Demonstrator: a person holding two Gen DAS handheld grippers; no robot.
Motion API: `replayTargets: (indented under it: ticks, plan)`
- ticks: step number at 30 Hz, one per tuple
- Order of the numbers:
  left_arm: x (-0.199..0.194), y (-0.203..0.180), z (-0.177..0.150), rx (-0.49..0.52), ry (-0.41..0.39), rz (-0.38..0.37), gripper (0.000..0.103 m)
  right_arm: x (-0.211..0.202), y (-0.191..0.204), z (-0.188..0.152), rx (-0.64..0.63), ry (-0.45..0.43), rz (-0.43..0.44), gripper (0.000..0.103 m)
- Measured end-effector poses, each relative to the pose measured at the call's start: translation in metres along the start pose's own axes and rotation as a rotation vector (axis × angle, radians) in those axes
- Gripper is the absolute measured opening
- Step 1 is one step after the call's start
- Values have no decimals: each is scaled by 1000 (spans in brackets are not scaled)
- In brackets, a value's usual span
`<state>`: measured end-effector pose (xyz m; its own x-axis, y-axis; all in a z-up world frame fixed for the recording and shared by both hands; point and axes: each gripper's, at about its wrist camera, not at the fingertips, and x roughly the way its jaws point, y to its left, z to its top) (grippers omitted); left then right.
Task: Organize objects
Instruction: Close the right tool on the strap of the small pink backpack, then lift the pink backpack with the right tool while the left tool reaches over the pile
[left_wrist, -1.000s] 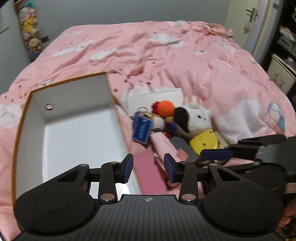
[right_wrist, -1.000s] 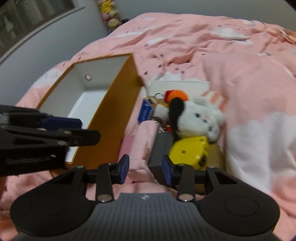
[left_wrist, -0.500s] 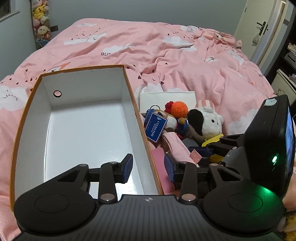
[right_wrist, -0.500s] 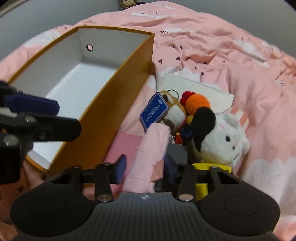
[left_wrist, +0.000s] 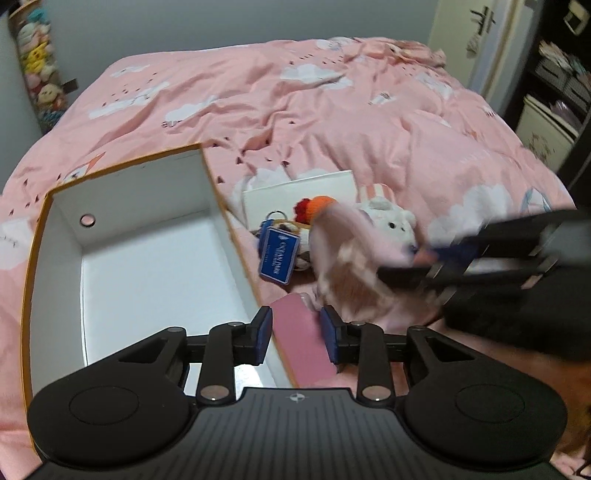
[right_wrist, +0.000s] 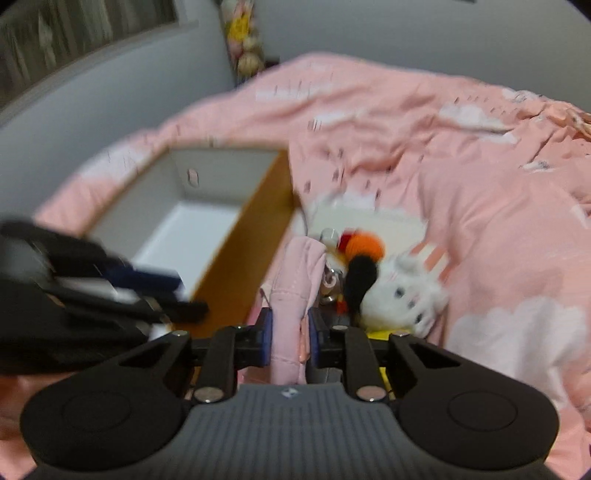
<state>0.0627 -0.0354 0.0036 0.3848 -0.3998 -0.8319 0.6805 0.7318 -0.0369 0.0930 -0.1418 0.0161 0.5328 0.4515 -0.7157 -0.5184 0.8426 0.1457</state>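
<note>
Blue tag (left_wrist: 277, 256) reading "OCEAN PARK"

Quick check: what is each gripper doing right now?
Left gripper: open, jaws just closing, holding nothing.
Right gripper: just closed on the pink cloth pouch.

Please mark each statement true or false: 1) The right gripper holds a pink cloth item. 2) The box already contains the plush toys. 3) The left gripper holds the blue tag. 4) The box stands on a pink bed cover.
1) True: the right gripper is closed on the pink cloth item.
2) False: the box shows only its white inside; the white plush toy lies on the bed beside it.
3) False: the left gripper grips nothing; the blue tag lies farther away.
4) True: the pink bed cover is under it.
</note>
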Motion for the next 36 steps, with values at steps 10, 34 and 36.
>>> replayTargets:
  ticks: [10, 34, 36]
  plan:
    - [42, -61, 6, 304, 165, 73, 34, -21, -50, -14, 152, -117, -124, 21]
    - [145, -52, 33, 177, 490, -46, 67, -15, -101, -43, 308, -132, -38, 22]
    - [154, -49, 33, 155, 517, -61, 70, -15, -101, -44, 311, -131, -33, 22]
